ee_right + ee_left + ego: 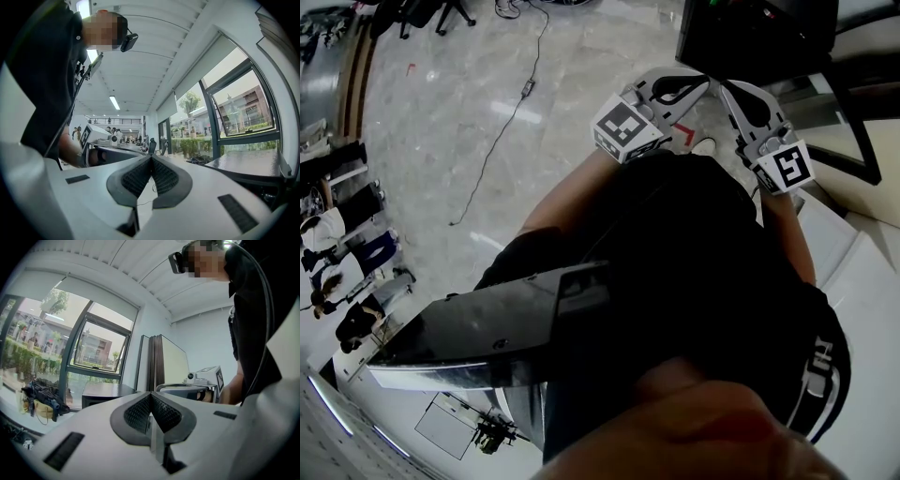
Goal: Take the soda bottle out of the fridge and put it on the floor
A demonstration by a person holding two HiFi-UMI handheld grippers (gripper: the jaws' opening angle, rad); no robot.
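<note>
No soda bottle shows in any view. A dark boxy cabinet (755,37) stands at the top right of the head view; I cannot tell whether it is the fridge. My left gripper (680,89) and my right gripper (750,105) are held side by side in front of the person's dark-clothed body, above the marble floor (441,112). In the left gripper view the left gripper (151,395) has its ribbed pads together with nothing between them. The right gripper (151,158) looks the same in its own view: pads meeting, nothing held. Each gripper view shows the other gripper beside it.
A black cable (502,131) trails across the floor at the upper left. A glossy dark slab (487,328) juts out at the lower left. Several people (337,262) stand at the left edge. A white shoe (705,145) is below the grippers. A dark table (105,391) sits by the windows.
</note>
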